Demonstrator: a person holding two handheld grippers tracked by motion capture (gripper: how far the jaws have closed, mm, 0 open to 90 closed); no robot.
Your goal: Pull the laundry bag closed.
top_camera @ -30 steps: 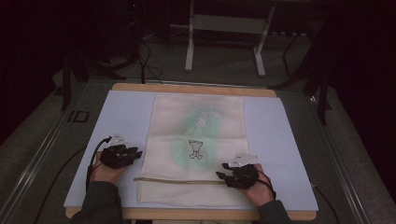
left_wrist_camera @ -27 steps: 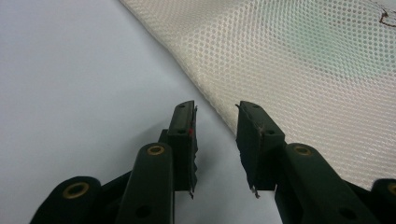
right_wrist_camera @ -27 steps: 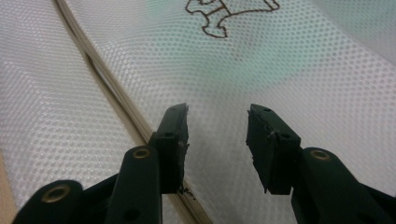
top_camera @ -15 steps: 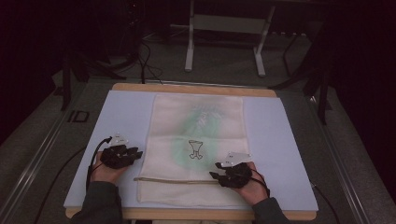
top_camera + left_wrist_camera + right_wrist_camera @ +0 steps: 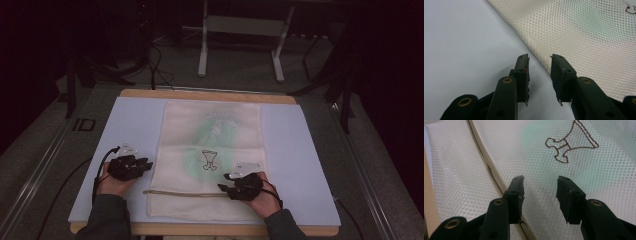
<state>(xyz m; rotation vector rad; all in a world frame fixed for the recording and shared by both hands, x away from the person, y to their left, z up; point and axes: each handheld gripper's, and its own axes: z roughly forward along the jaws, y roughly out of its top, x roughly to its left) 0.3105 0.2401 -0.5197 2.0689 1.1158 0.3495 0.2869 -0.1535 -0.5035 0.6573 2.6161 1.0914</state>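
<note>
A cream mesh bag (image 5: 212, 150) lies flat on the pale mat, with a brown outlined figure (image 5: 209, 160) stitched at its middle and a green tint showing through. A tan zipper (image 5: 185, 192) runs across its near end. My left gripper (image 5: 149, 164) rests on the mat at the bag's left edge, open; in the left gripper view its jaws (image 5: 539, 60) straddle the mesh edge (image 5: 579, 32) without pinching it. My right gripper (image 5: 222, 187) sits on the bag's near right part, open, its jaws (image 5: 540, 181) over bare mesh just beside the zipper (image 5: 486, 162), below the figure (image 5: 569, 142).
The pale mat (image 5: 135, 125) covers a wooden tabletop (image 5: 205, 94) whose edge shows at the far and near sides. Black cables (image 5: 100, 170) trail from the left gripper off the table's left. A metal stand (image 5: 240, 45) is on the floor beyond the table.
My right gripper has slid a little to the left over the bag, along the zipper. The left gripper and the bag have stayed where they were.
</note>
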